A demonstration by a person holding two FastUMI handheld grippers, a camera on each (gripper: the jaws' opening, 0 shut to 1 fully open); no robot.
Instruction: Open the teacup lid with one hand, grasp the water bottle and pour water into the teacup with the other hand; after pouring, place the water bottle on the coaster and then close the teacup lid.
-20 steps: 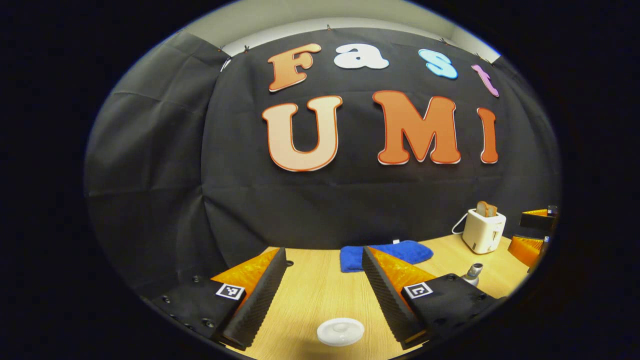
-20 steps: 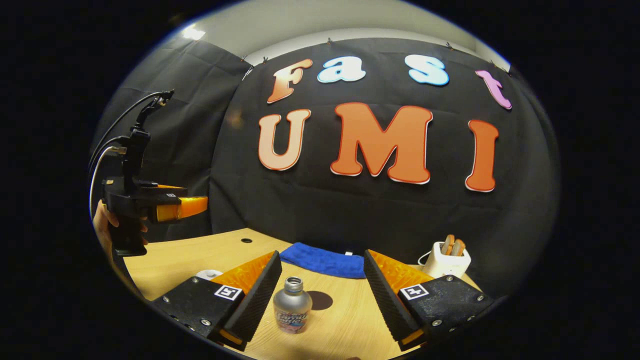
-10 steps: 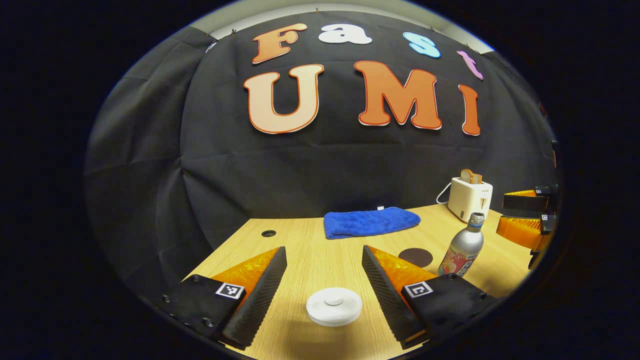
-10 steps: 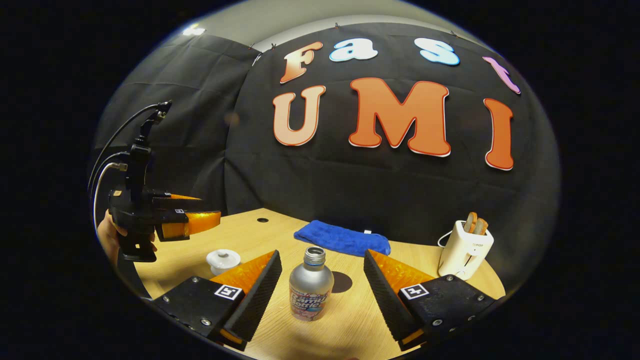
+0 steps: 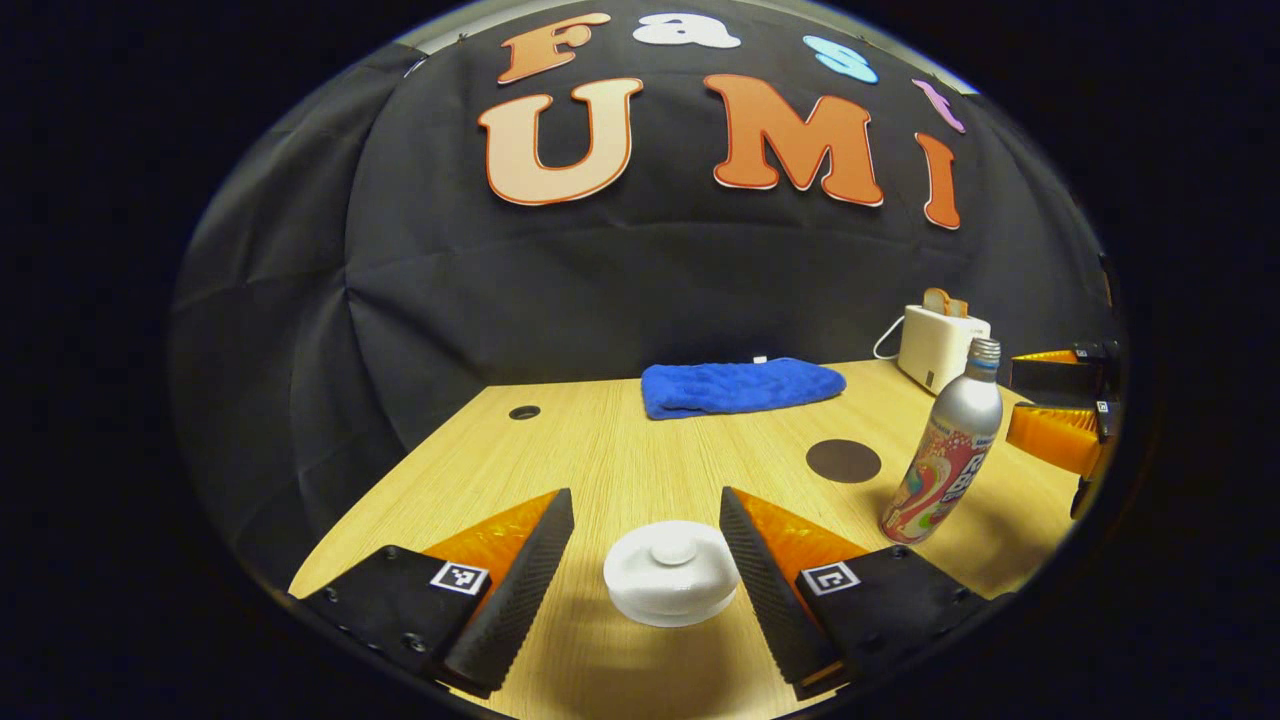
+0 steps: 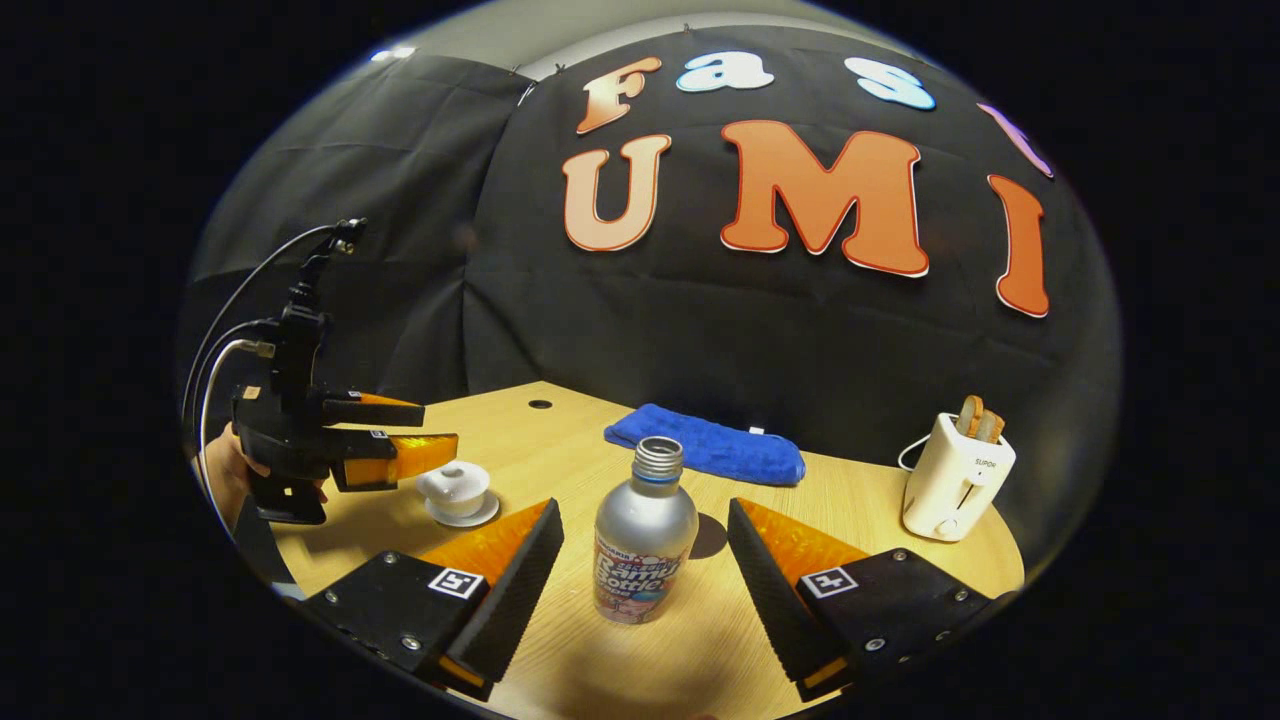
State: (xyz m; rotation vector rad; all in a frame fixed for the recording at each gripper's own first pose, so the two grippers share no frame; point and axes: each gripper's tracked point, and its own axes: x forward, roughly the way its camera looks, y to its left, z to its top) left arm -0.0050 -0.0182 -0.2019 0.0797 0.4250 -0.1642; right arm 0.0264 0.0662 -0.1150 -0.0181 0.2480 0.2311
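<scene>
— While the worktop (image 5: 620, 450) is carrying everything, what's sitting where?

— The blue towel (image 5: 738, 386) is lying at the back by the wall, the white toaster (image 6: 957, 478) is standing at the far right with bread poking out, and a small hole (image 5: 523, 412) is showing at the back left. All of that is sitting well apart from the action; nothing is standing in the way.

— And the task's things?

— The water bottle (image 6: 642, 535) is standing upright, uncapped, between the fingers of the right tool (image 6: 645, 560), which is gaping wide and not touching it. The dark coaster (image 5: 843, 460) is lying just behind the bottle, bare. The teacup (image 6: 456, 492) is resting on its saucer, lid (image 5: 671, 572) on.

— The left tool?

— The left tool (image 5: 645, 550) is hanging around the lid, jaws apart; I can't tell whether the right finger is brushing it. A hand (image 6: 228, 478) is holding it.

— So which step?

— I'd judge it's the opening reach: both tools are lining up. Next the left needs lowering and pinching the lid's knob, lifting straight so the cup isn't dragging; the right needs closing on the bottle's body.
</scene>
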